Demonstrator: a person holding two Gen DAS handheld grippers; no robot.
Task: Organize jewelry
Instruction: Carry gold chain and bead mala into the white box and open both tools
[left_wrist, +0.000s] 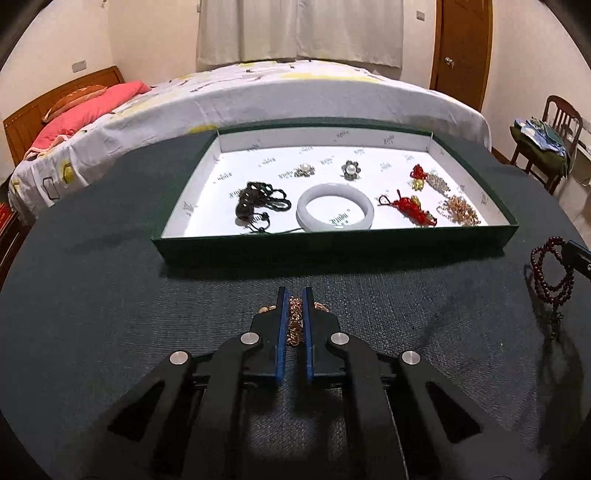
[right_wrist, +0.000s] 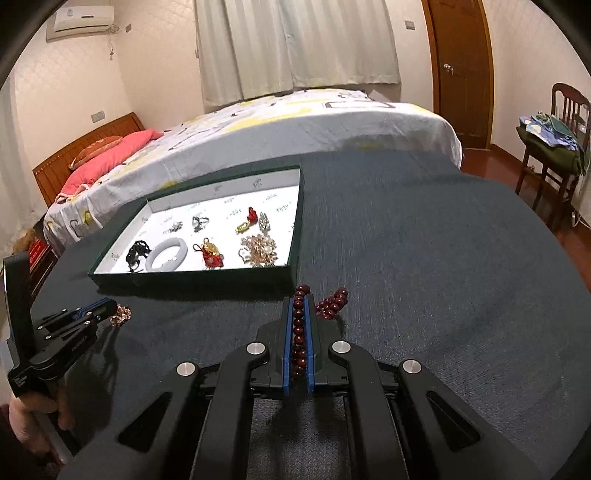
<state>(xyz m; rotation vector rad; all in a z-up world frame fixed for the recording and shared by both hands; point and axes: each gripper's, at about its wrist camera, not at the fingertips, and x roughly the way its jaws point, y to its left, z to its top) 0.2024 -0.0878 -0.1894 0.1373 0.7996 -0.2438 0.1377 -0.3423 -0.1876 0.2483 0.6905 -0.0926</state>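
Observation:
On the dark round table, my left gripper (left_wrist: 294, 293) is shut on a rose-gold chain (left_wrist: 294, 321) that bunches between its blue pads, close in front of the green tray (left_wrist: 332, 245). In the right wrist view that left gripper (right_wrist: 107, 306) sits low at the left with the chain (right_wrist: 122, 314) at its tips. My right gripper (right_wrist: 299, 295) is shut on a string of dark red beads (right_wrist: 298, 325). A loop of it spills to the right of the fingertips. The beads (left_wrist: 550, 266) hang at the right edge of the left wrist view.
The tray's white floor holds a pale bangle (left_wrist: 335, 206), a black cord (left_wrist: 258, 203), two pearl pieces, red knotted charms (left_wrist: 410, 206) and gold chains (left_wrist: 460, 210). A bed (left_wrist: 258, 96) stands behind the table, with a chair (right_wrist: 557, 147) at the right. A person's hand (right_wrist: 33, 406) grips the left handle.

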